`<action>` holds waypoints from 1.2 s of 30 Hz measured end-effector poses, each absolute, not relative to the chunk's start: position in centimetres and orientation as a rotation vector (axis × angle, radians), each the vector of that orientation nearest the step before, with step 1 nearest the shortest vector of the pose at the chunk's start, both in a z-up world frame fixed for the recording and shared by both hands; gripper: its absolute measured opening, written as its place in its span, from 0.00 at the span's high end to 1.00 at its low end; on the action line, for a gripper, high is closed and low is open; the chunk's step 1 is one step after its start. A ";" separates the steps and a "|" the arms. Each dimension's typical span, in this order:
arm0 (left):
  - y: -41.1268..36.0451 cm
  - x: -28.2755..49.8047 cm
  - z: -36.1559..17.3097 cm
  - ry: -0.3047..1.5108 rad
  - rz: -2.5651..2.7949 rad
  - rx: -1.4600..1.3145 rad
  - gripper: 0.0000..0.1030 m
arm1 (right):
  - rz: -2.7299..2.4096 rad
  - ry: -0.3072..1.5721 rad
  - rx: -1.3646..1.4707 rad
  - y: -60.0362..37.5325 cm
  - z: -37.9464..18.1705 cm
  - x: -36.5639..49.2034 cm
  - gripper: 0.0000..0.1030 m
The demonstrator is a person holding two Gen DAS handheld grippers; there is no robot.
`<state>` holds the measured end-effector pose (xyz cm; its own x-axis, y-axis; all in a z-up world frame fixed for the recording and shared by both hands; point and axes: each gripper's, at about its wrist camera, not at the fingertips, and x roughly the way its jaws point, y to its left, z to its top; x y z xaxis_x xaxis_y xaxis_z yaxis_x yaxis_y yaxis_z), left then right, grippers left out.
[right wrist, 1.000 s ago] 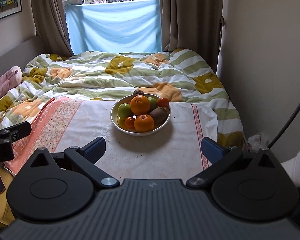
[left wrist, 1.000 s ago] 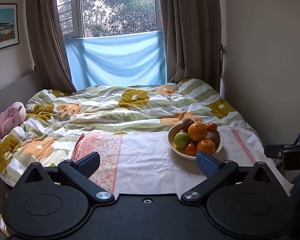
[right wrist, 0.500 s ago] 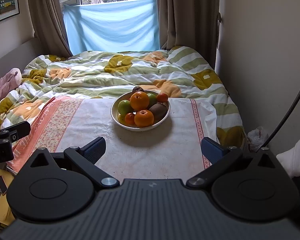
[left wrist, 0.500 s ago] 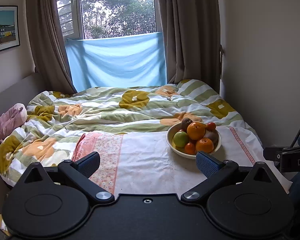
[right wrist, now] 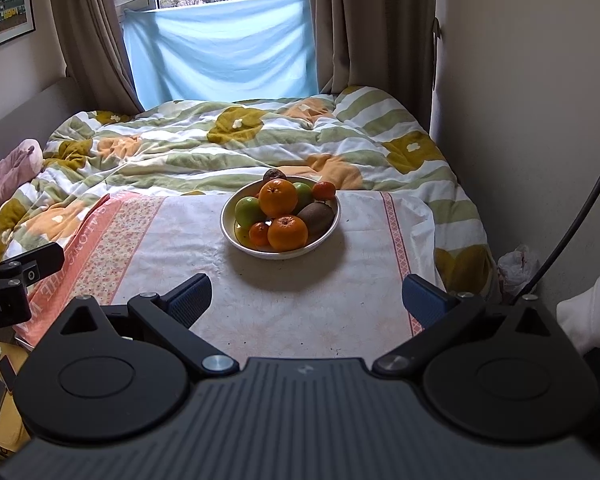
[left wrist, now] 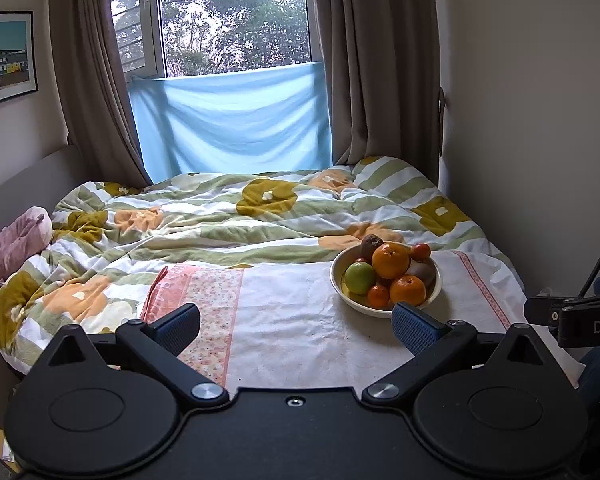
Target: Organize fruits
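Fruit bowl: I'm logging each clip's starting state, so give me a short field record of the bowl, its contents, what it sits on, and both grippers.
bowl: cream bowl, upright on the white cloth spread over the bed
contents: piled fruit; large orange on top, second orange in front, green apple at left, kiwi at right, small red fruit at the back right
fruit outside bowl: none visible
left gripper: open, empty, short of the bowl
right gripper: open, empty, lined up with the bowl
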<state>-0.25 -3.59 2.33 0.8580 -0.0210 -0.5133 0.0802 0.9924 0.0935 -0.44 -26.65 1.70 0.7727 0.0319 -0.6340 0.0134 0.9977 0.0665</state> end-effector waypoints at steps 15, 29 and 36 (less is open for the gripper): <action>-3.8 0.2 2.2 0.540 -0.050 0.110 0.00 | -0.001 0.706 0.068 -26.6 1.3 0.1 0.00; -4.1 0.2 2.7 0.510 -0.017 0.122 0.00 | -0.001 0.711 0.073 -26.8 1.3 0.5 0.00; -3.5 0.7 2.6 0.524 -0.011 0.094 0.00 | 0.001 0.712 0.075 -26.9 1.1 0.7 0.00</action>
